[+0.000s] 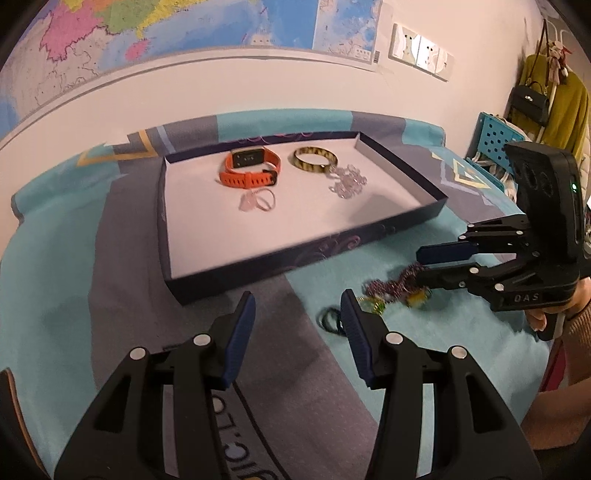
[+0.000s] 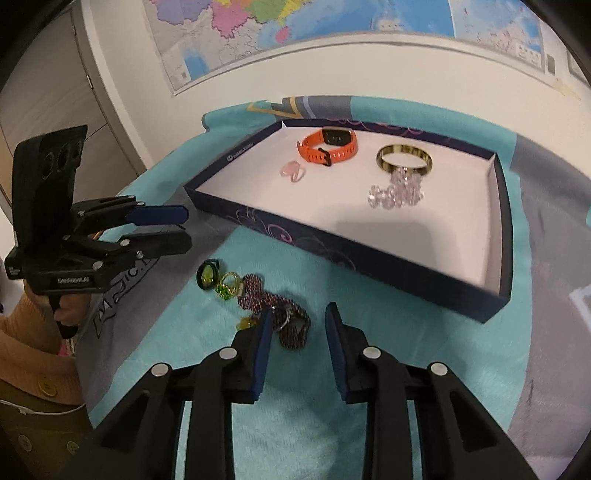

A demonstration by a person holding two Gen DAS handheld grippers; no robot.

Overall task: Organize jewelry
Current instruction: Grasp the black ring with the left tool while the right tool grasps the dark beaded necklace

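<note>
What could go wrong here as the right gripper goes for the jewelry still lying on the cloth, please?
1. The purple beaded necklace lies tangled against the yellow-green ring and a small yellow piece; lifting it may drag them along.
2. The right gripper is open with one finger already over the beads, so closing may catch only a loose strand that slips.
3. The tray wall could snag a dangling necklace.

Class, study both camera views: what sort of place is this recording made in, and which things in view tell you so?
Probably a room in a home, perhaps a bedroom or study. A large wall map hangs above a cloth-covered table, a handbag and yellow coat hang in the corner, and the tray holds jewelry.
</note>
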